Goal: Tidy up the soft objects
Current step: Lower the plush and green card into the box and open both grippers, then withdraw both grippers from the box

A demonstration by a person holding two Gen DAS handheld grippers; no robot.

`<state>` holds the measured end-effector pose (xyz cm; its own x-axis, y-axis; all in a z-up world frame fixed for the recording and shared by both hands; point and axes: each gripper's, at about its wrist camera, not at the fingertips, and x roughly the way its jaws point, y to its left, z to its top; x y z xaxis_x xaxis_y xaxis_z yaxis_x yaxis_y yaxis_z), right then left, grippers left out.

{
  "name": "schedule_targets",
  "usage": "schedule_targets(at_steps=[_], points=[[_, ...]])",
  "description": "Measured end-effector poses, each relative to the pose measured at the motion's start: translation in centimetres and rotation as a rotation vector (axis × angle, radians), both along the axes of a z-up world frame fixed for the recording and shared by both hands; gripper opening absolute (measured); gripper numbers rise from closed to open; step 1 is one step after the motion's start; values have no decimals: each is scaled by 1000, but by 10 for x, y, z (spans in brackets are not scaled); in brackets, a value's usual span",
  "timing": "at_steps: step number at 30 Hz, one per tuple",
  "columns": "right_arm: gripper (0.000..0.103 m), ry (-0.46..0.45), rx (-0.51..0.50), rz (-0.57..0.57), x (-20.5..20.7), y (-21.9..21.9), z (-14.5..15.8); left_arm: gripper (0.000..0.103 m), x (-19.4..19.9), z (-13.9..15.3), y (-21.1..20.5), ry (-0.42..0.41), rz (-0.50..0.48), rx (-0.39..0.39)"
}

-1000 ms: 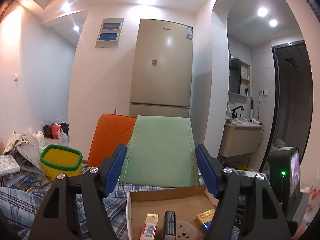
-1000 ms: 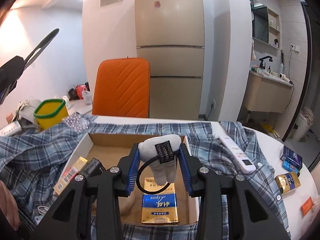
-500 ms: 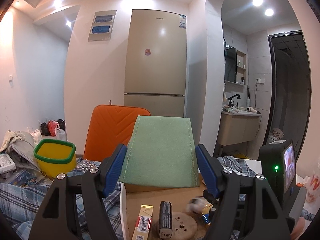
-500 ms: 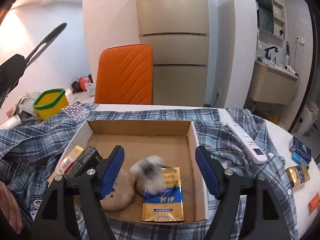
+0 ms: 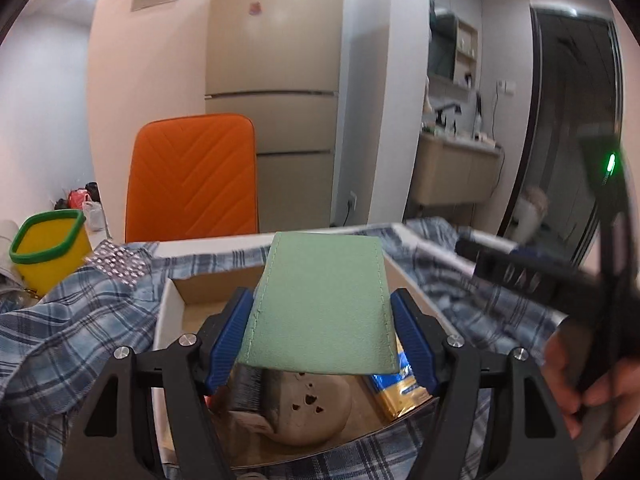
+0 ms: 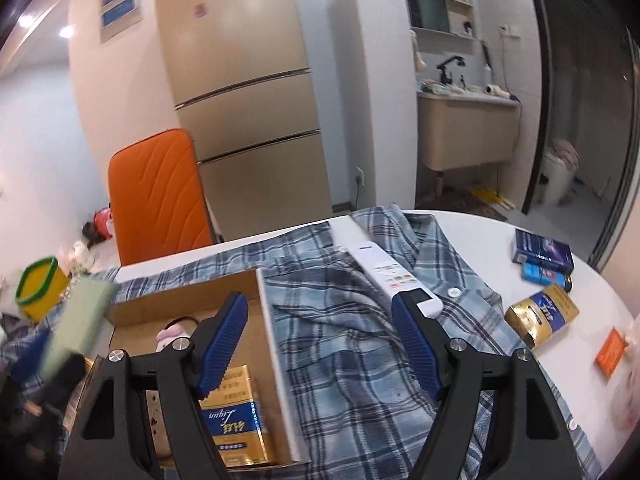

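My left gripper point(image 5: 322, 340) is shut on a flat green pouch point(image 5: 320, 304) and holds it above the open cardboard box point(image 5: 170, 312). A round beige cushion point(image 5: 308, 412) and a gold-and-blue packet point(image 5: 404, 388) lie in the box. My right gripper point(image 6: 320, 340) is open and empty over the box's right wall point(image 6: 276, 344) and the blue plaid shirt point(image 6: 360, 352). The small white plush toy point(image 6: 170, 336) with a black cord lies in the box. The green pouch point(image 6: 80, 320) shows blurred at the left.
A white remote point(image 6: 392, 276) lies on the shirt. Blue boxes point(image 6: 540, 256), a gold packet point(image 6: 540, 316) and an orange card point(image 6: 610, 352) lie on the white table at the right. A yellow bin point(image 5: 48, 248) and an orange chair point(image 5: 192, 180) stand behind.
My right gripper opened and dropped the white plush toy into the box, then swung right over the shirt. My left gripper lowered the green pouch over the box.
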<state>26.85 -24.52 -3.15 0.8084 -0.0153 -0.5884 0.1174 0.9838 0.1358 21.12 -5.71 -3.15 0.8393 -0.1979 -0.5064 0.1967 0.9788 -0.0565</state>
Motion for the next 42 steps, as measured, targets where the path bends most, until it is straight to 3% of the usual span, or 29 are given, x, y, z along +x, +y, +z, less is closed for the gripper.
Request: schedule_targets(at_steps=[6,8,10,18,21,25,30,36,42], points=[[76,-17,66,52,-1,-6,4,71,-2,-1,-5,0,-26,-1],[76,-32,78,92,-3,-1,7,95,-3,0,0,-8,-18,-19],[76,-52,74,114,-7,4,11,103,-6,2,4,-27,-3,-34],[76,-156,5,141,-28,19,31,103,-16,17,16,-88,42,-46],[76,-174,1,153,-33,21,40,103,-35,40,23,-161,61,-33],[76,-223,1,169,-49,24,60,103,-65,71,45,-205,69,-86],[77,-292,-7,205,-76,35,85,103,-105,86,60,-265,98,-26],[79,-335,-15,256,-117,54,95,103,-134,77,69,-253,99,-18],[80,-330,-30,278,-147,62,81,103,-151,43,75,-213,108,-11]])
